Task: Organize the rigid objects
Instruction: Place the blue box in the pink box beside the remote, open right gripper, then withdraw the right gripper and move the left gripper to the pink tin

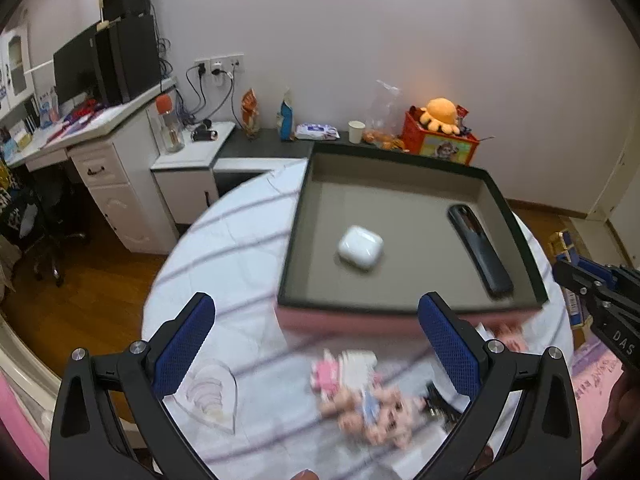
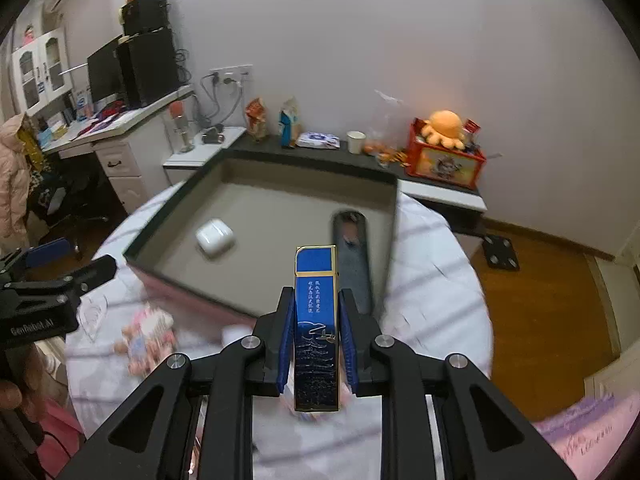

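Observation:
My right gripper (image 2: 316, 300) is shut on a slim blue box with gold edges (image 2: 316, 292), held above the table in front of the tray. The dark-rimmed tray (image 2: 256, 184) holds a white earbud case (image 2: 214, 237) and a black remote (image 2: 352, 256). In the left wrist view the same tray (image 1: 400, 172) shows the earbud case (image 1: 360, 247) and the remote (image 1: 478, 252). My left gripper (image 1: 316, 320) is open with nothing between its fingers, hovering before the tray's near edge. The right gripper (image 1: 592, 292) enters that view from the right.
A small doll and pink packets (image 1: 360, 388) lie on the round striped table (image 1: 224, 248), beside a clear heart-shaped dish (image 1: 212, 396). Behind the tray, a low counter carries a paper cup (image 1: 356, 131), snack bags and a red box with an orange plush (image 1: 440, 136). A desk stands at left.

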Demonstrator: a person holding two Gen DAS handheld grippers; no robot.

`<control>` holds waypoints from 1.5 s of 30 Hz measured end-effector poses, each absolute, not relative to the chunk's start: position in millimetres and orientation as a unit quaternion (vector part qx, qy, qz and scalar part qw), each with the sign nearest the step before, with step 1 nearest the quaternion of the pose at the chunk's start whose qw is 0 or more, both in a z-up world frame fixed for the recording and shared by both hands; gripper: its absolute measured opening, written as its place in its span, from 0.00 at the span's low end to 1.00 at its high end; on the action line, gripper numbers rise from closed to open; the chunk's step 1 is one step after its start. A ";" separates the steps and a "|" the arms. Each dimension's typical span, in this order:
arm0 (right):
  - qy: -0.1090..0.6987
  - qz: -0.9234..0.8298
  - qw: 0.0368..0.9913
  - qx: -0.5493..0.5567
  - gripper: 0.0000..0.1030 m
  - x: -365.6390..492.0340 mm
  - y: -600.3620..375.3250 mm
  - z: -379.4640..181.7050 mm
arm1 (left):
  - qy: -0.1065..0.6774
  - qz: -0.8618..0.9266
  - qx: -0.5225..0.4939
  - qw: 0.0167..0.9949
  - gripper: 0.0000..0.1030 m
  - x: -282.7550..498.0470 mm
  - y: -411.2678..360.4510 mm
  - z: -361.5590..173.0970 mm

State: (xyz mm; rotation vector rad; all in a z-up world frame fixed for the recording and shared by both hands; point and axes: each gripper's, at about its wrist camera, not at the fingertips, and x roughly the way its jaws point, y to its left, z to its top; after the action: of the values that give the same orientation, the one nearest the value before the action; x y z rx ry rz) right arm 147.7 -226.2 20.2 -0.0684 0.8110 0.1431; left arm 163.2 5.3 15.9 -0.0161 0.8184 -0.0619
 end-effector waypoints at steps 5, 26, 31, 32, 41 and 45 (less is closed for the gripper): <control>0.411 0.093 0.907 -0.022 0.21 195.3 -206.4 4.2 | 0.403 -0.018 -0.002 0.915 1.00 198.8 5.6 10.6; 0.448 0.090 0.889 0.001 0.79 243.1 -199.1 -32.3 | 0.420 -0.020 -0.019 0.907 1.00 215.3 10.5 -6.4; 0.418 0.082 0.905 0.011 0.84 216.2 -205.0 -8.2 | 0.409 -0.025 -0.020 0.912 1.00 189.7 10.9 5.6; 0.412 0.076 0.908 0.015 0.87 207.1 -208.0 -3.5 | 0.407 -0.025 -0.020 0.913 1.00 183.3 11.0 8.1; 0.397 0.039 0.916 0.044 0.89 148.3 -226.7 10.5 | 0.405 -0.035 -0.014 0.913 1.00 140.4 8.5 10.9; 0.399 0.032 0.915 0.051 0.89 121.2 -233.7 6.1 | 0.411 -0.041 -0.016 0.910 1.00 121.1 8.5 5.1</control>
State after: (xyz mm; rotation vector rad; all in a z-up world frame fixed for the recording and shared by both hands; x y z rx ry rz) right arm 121.2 -233.7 6.1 0.1057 0.8217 0.0661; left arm 121.1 8.5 5.1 -0.0328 0.8484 -0.0852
